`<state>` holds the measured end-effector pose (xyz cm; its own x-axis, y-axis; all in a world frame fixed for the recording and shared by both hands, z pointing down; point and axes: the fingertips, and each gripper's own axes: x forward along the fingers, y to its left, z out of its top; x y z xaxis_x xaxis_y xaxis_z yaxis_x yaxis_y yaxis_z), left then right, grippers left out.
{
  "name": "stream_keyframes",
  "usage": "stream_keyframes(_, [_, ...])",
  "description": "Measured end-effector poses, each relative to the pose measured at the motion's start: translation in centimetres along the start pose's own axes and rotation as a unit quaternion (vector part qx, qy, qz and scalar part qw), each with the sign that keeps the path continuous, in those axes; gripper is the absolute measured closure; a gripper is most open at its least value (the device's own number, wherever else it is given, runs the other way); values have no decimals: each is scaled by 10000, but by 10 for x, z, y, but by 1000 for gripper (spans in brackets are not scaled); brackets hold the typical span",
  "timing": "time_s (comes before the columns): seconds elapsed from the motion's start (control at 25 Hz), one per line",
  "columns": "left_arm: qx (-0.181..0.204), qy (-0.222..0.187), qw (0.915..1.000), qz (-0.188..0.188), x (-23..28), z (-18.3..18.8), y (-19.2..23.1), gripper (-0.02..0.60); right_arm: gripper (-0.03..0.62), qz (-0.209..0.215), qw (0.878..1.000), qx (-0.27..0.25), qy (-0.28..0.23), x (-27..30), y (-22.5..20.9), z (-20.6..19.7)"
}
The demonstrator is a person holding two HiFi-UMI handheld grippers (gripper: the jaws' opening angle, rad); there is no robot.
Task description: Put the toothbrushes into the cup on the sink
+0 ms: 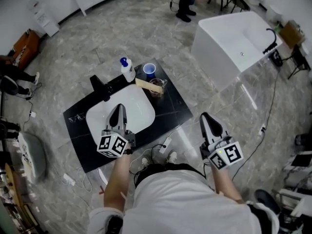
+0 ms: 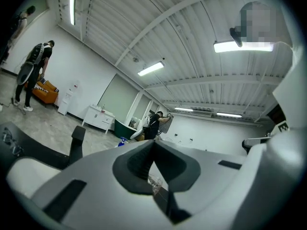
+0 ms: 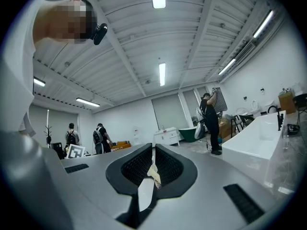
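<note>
The black counter [image 1: 171,112] is standing as an island in the middle of the frame, with grey floor [image 1: 73,57] running around all its edges. The widest free room is lying at the upper left and between the counter's right edge and the white bathtub [image 1: 229,43] at the upper right. At the lower edge of the counter, cables [image 1: 163,147] are lying on the floor just before the person's body.

The left gripper [image 1: 120,109] is hanging over the white basin [image 1: 142,112], its tongs pressed together with nothing between them. The right gripper [image 1: 205,117] is hovering off the counter's right edge, over the floor. Its tongs are also together, and a small pale scrap [image 3: 153,174] is showing in the seam; I cannot tell what it is.

Behind the basin, a black faucet [image 1: 100,87] is standing at its left. A white bottle [image 1: 127,70] with a blue cap and a blue cup [image 1: 149,70] are standing near the counter's top corner. A glass cup [image 1: 157,87] is sitting just right of the basin, with a pale long object [image 1: 143,84] touching its left side. This object may be a toothbrush, but it is too small to tell, as are the contents of the two cups. A standing person [image 1: 186,1] is at the top edge.
</note>
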<state>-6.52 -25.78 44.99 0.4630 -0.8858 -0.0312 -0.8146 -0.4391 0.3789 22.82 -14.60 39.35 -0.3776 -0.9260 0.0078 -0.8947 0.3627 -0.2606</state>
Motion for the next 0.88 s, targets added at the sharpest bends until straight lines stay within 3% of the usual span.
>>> stream_keyframes(0.48, [1314, -41, 9913, -4, -105, 57, -1, 580, 548, 391, 9990, -226, -2, 33, 70, -2])
stream_keyframes(0.88, [1655, -349, 9836, 631, -166, 99, 20, 580, 548, 299, 9977, -596, -84, 33, 86, 8])
